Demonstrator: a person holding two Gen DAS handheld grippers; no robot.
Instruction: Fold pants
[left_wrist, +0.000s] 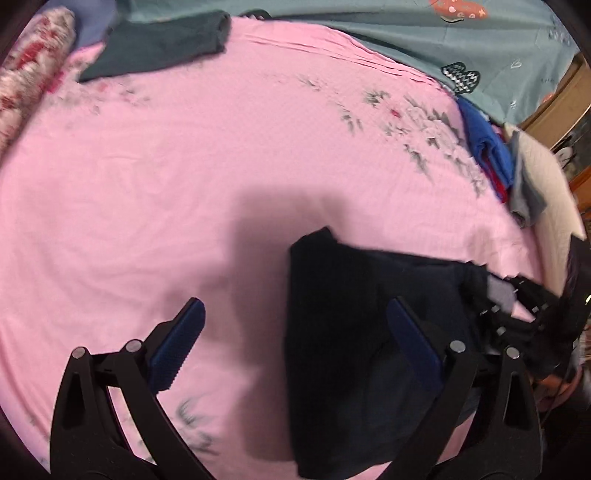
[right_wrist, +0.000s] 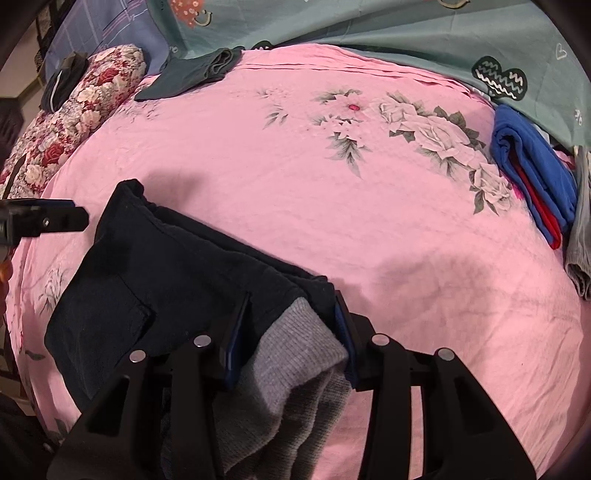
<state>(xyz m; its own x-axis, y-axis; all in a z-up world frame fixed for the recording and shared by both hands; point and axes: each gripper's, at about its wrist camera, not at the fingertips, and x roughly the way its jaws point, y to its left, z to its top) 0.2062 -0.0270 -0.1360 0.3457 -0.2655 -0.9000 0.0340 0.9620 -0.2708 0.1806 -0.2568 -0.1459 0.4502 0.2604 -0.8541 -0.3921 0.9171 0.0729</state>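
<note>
The dark navy pants (right_wrist: 147, 266) lie folded on the pink floral bedsheet (right_wrist: 295, 177), with a grey ribbed lining (right_wrist: 295, 350) showing at one end. My right gripper (right_wrist: 291, 299) is shut on that end of the pants, cloth bunched between its blue pads. In the left wrist view the pants (left_wrist: 354, 314) lie at lower right. My left gripper (left_wrist: 295, 306) is open and empty above the sheet (left_wrist: 184, 166), its right finger over the pants' edge. The left gripper also shows at the left edge of the right wrist view (right_wrist: 40, 219).
A folded dark green garment (right_wrist: 192, 74) lies at the far left of the bed. A folded blue and red stack (right_wrist: 535, 177) and grey cloth (right_wrist: 580, 236) lie at the right edge. A red floral pillow (right_wrist: 74, 110) lies left. A teal quilt (right_wrist: 369, 26) lines the far side.
</note>
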